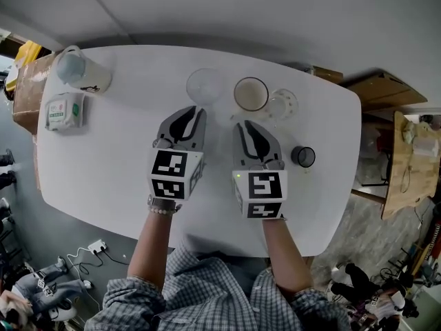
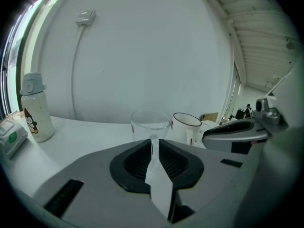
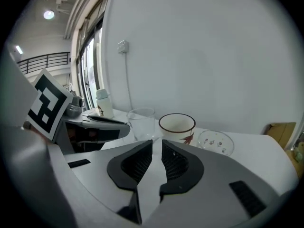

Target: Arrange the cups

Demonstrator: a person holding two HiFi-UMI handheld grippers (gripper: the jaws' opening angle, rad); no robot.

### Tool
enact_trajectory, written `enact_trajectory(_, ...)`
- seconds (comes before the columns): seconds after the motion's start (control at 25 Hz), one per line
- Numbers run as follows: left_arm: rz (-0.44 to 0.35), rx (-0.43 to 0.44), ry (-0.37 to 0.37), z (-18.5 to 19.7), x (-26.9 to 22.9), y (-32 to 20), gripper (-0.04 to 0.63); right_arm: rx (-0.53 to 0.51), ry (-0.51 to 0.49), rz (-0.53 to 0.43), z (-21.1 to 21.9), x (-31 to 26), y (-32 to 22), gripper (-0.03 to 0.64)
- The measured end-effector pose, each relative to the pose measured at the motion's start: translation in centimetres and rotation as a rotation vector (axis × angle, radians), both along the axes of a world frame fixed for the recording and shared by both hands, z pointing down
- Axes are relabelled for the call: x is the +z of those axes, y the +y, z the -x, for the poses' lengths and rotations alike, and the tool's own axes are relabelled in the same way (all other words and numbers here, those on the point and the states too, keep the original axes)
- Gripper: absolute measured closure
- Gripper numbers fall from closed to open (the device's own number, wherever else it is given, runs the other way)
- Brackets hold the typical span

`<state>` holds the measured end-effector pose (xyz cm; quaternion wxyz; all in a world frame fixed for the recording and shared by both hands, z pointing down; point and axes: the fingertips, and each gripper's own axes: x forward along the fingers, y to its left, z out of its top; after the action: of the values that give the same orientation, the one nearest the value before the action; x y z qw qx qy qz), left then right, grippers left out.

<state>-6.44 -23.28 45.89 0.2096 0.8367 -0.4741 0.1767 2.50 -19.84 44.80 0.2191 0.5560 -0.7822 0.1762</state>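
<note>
Left jaws: we see the left gripper (image 2: 155, 144) drawn in to a thin slit, with nothing held; only bare table shows through the gap.
Right jaws: the right gripper (image 3: 156, 146) is likewise nearly closed and empty, its slit a touch wider.
Grippers' place: we find both side by side over the middle of the table (image 1: 103, 171), apart from each other and pointing at the far edge.
Cups ahead: a clear glass (image 1: 204, 86), an enamel mug (image 1: 251, 94) and a patterned glass (image 1: 282, 104) form a row near the far edge. The glass stands just past the left jaws; the mug and patterned glass stand close together.
Fourth cup: a small dark cup (image 1: 303, 156) stands alone toward the right edge, beside the right gripper.
Far left corner: a bottle (image 1: 81, 69).
Left edge: a packet (image 1: 65, 110), just nearer us than the bottle.
</note>
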Motion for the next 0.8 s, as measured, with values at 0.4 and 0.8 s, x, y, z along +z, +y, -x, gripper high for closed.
enact_trajectory(0.4, 0.01, -0.029, 0.022, -1.1, 0.0, -0.9, 0.543, -0.004, -0.019, 0.078, 1.7, 2.0, -1.5, 0.512)
enact_trajectory(0.8, 0.014, -0.022, 0.012, -1.1, 0.2, -0.7, 0.543, -0.035, -0.062, 0.089, 1.9, 2.4, -1.9, 0.538)
